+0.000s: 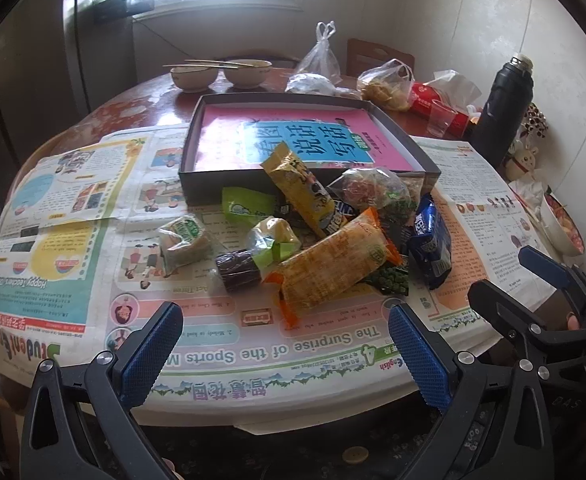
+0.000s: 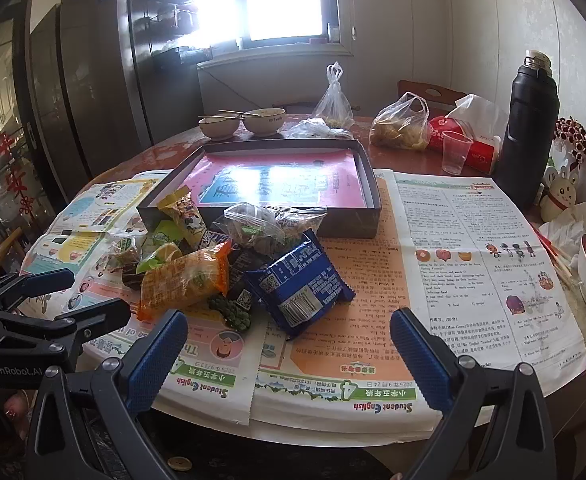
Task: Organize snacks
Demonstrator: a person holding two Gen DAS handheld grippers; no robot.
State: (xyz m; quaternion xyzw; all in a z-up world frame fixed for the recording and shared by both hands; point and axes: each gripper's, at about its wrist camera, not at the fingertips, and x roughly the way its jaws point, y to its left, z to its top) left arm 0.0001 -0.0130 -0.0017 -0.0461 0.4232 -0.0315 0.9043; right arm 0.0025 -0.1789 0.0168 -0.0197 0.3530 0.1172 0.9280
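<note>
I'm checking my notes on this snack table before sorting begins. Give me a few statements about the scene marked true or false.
1. The dark box holds only a pink book; no snack lies fully inside. True.
2. The left gripper is shut on the orange snack packet. False: it is open and holds nothing.
3. The blue snack packet sits on the right side of the pile. True.
4. The two bowls stand between the grippers and the box. False: they stand beyond the box, chopsticks across them.
5. The right gripper is open. True.
</note>
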